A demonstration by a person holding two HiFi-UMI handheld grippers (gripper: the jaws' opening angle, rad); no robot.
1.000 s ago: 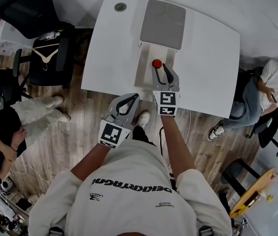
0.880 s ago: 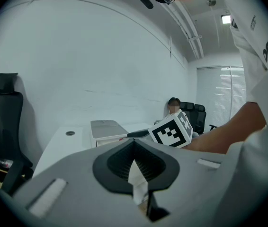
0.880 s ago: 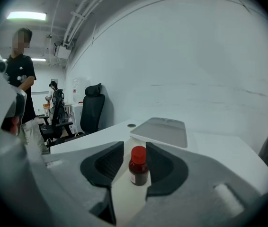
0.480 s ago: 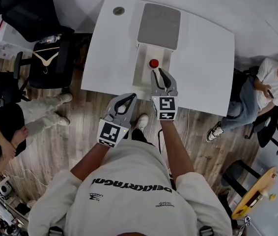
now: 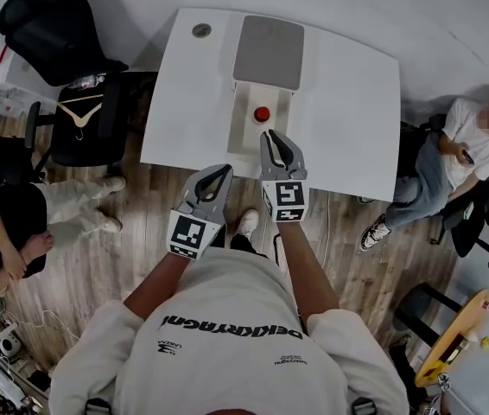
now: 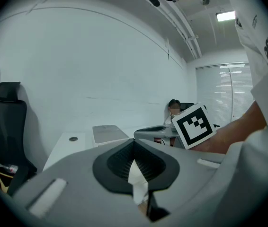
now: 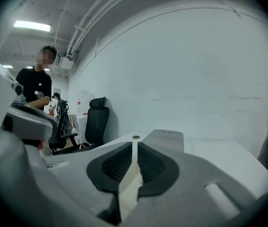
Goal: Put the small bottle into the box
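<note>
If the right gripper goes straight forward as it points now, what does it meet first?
Probably the small bottle standing in the box, just ahead of the right gripper, whose empty jaws are closing. Height is unclear; it may pass above.

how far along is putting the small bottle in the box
Done: the red-capped small bottle looks to stand in the open box. In hand: nothing; the right gripper is closing its jaws on nothing, the left gripper is shut. Left: maybe closing the lid.
</note>
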